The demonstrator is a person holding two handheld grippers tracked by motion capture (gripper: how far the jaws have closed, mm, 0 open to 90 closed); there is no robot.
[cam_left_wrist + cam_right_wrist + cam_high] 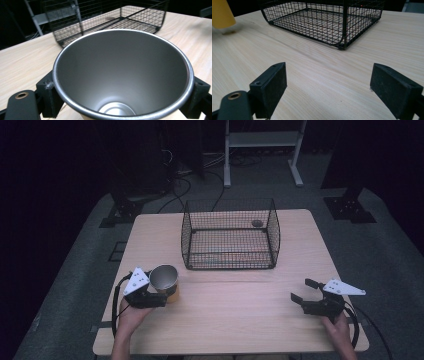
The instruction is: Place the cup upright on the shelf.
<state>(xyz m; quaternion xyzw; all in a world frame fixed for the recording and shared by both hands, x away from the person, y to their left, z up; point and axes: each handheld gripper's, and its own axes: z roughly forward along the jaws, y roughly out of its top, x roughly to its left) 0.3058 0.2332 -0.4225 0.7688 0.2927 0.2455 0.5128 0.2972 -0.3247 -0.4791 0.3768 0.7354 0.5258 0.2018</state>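
Note:
A metal cup (pixel 164 277) with a yellow outside stands upright near the table's front left, in front of the black wire basket (pixel 229 255). My left gripper (pixel 166 296) is shut on the cup (pixel 120 75), one jaw on each side of its wall below the rim. I cannot tell whether the cup rests on the table or hangs just above it. The right gripper (pixel 301 290) is open at the table's front right, nothing between its jaws. In the right gripper view the right gripper (pixel 328 75) faces the basket (pixel 344 25), with the yellow cup (pixel 220 13) at the upper left.
The basket (pixel 100 20) sits at the middle back of the wooden table (pixel 240 320). A small dark round thing (pixel 257 223) shows at its far right corner. Beyond the table stand a white frame (pixel 262 140) and cables on the floor.

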